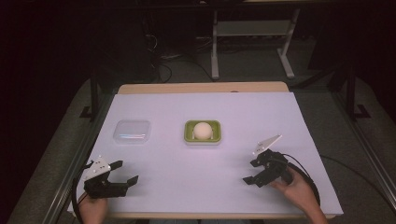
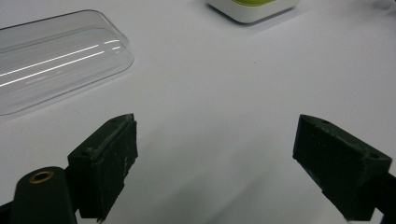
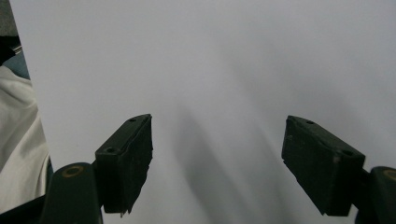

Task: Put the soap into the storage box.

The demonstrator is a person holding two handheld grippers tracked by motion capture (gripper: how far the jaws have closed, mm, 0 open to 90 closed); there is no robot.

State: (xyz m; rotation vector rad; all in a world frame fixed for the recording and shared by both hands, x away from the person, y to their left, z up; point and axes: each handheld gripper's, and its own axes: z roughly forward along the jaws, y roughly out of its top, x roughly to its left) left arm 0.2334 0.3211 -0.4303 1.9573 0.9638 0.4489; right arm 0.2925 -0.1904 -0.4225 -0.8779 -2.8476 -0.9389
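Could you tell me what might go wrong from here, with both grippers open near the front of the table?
1. The round pale ball sits loose in the green and white dish; a jaw nudging it could roll it out.
2. The clear lid lies flat on the white table cover, so the left gripper may slide it instead of grasping it.
3. The right gripper trails a cable near the table's edge, which might snag.

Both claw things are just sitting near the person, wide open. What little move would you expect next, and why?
Probably the left gripper eases forward toward the clear lid. Its jaws stand wide open with nothing between them, and the lid lies just ahead of it on the white table cover, beside the green tray holding the pale ball. The right gripper, also open, points across bare cover, so it seems less ready.
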